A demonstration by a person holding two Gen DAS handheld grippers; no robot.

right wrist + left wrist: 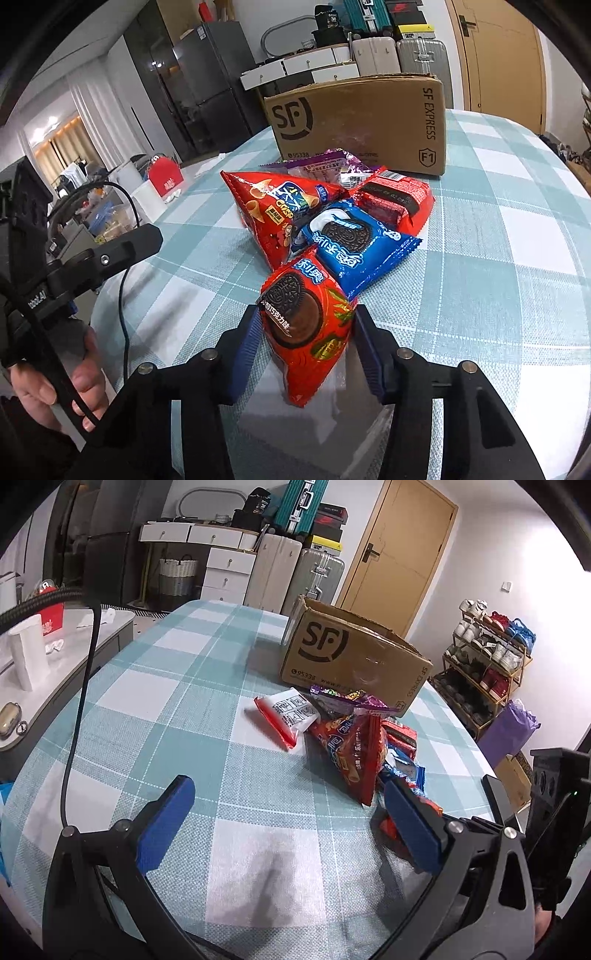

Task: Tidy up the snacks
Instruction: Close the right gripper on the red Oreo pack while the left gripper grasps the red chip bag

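A pile of snack packets lies on the checked tablecloth [498, 258] in front of an open SF cardboard box [362, 122]. My right gripper [306, 325] is shut on a red chocolate cookie packet [314, 354] at the pile's near end; both blue pads press its sides. Behind it lie a blue cookie packet [351, 240], a red crisps bag [273, 214], a red wafer packet [399, 199] and a purple packet [332, 162]. My left gripper [288, 790] hangs open over bare cloth left of the pile, nothing between its fingers. A white-and-red packet [288, 716] lies near the box [347, 653].
A grey side cabinet [74, 653] with a white cup [29, 650] stands left of the table. A black cable [77, 716] hangs across the left wrist view. Suitcases [317, 579], a door [399, 557] and a shoe rack [484, 664] line the far side. A hand [85, 373] grips the left tool.
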